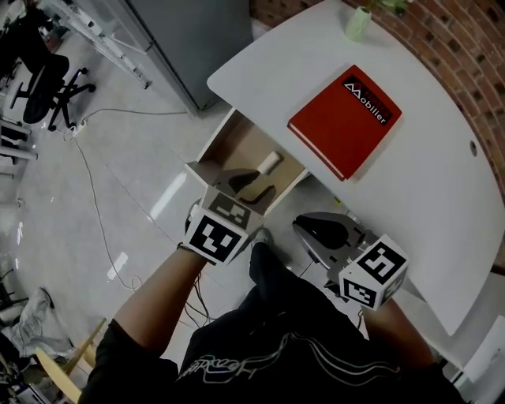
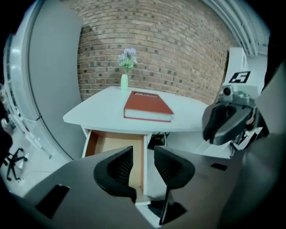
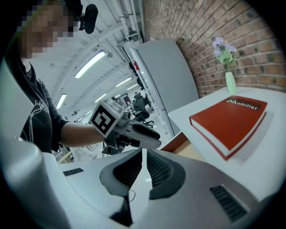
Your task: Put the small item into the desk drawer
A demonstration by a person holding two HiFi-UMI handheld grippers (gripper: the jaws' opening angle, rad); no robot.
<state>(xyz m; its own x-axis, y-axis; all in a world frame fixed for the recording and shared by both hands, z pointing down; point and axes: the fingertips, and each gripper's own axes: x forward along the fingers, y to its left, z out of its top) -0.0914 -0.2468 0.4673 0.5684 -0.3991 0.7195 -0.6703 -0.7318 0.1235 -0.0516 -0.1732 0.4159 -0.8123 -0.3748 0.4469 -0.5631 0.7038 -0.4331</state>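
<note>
The small cream-white cylindrical item [image 1: 270,163] is lying inside the open light-wood drawer [image 1: 223,140], on its floor near the right-hand wall, at about 1 o'clock from the left gripper [image 1: 251,188]. It is resting on its side, pale and stubby, with one end looking slightly darker. It is too small to tell more. The left gripper view is not showing it.

The left gripper is hanging over the drawer's front edge with its jaws apart and nothing between them; only the drawer's floor and wall are showing through the gap. That stance probably means the item is sitting where it belongs and the jaws are standing clear of it, ready to deal with the drawer front.

The right gripper [image 1: 312,230] is waiting at 4 o'clock from the drawer, under the edge of the white bench [image 1: 442,181], with its jaws drawn nearly together and empty. It is likely being kept out of the way there.

On the bench, the red hardcover book [image 1: 345,122] is lying flat at 2 o'clock from the drawer, and a pale green vase [image 1: 357,24] is standing at 12 o'clock from the book; neither seems to be part of the job.
</note>
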